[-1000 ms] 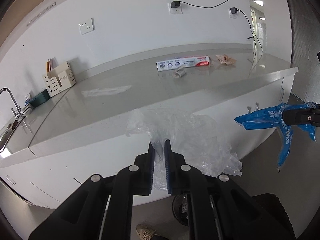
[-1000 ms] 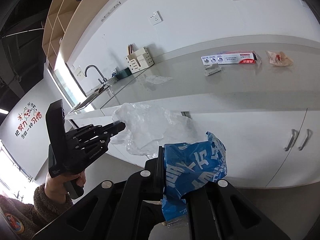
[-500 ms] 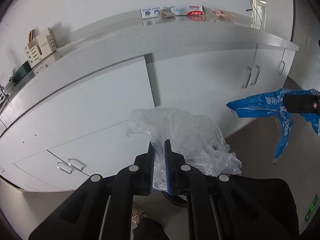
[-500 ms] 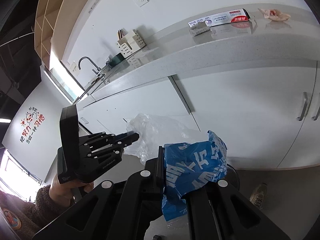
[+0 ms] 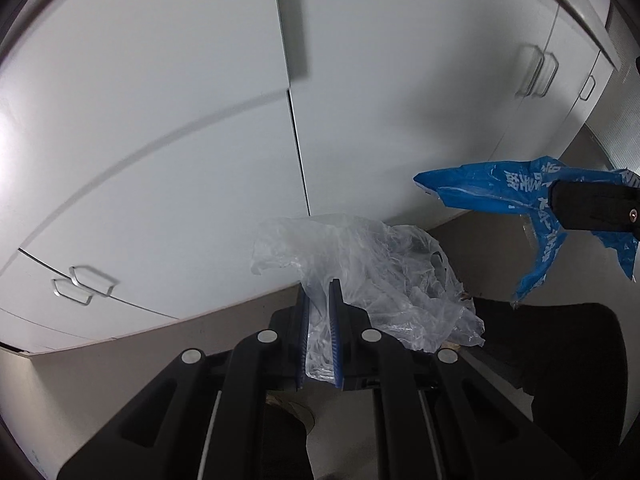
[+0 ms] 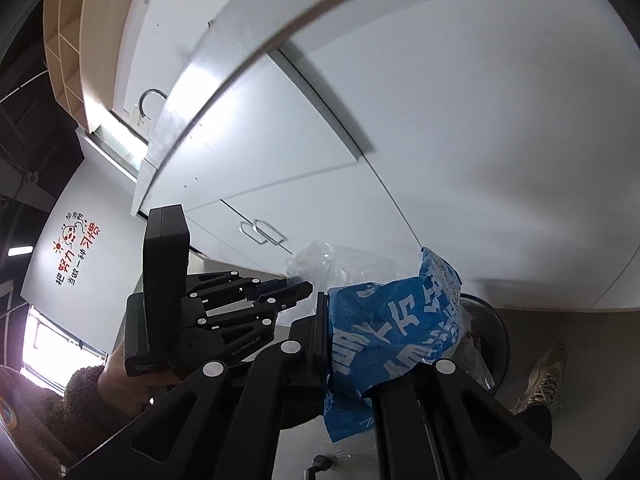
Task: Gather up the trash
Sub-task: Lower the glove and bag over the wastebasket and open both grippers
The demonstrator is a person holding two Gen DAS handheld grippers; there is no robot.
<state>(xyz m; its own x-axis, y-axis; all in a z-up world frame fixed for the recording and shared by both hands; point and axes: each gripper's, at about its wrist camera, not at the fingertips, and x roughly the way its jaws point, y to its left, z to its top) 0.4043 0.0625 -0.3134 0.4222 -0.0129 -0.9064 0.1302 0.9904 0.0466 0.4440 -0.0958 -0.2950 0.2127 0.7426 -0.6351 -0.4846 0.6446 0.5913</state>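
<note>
White cabinet doors (image 5: 192, 128) fill both views, paired handles (image 5: 82, 286) low left. Round dark bin (image 6: 490, 330) on floor, mostly hidden, possibly trash bin. Left gripper (image 5: 319, 300) clamped on clear plastic bag (image 5: 372, 268), bag held above floor. Right gripper (image 6: 380, 320) clamped on blue printed wrapper (image 6: 394, 332), near bin, just beside clear bag.

Office pantry kitchen: white cabinets (image 5: 180, 160), faucet (image 6: 149, 100), wall slogan (image 6: 76, 248).
</note>
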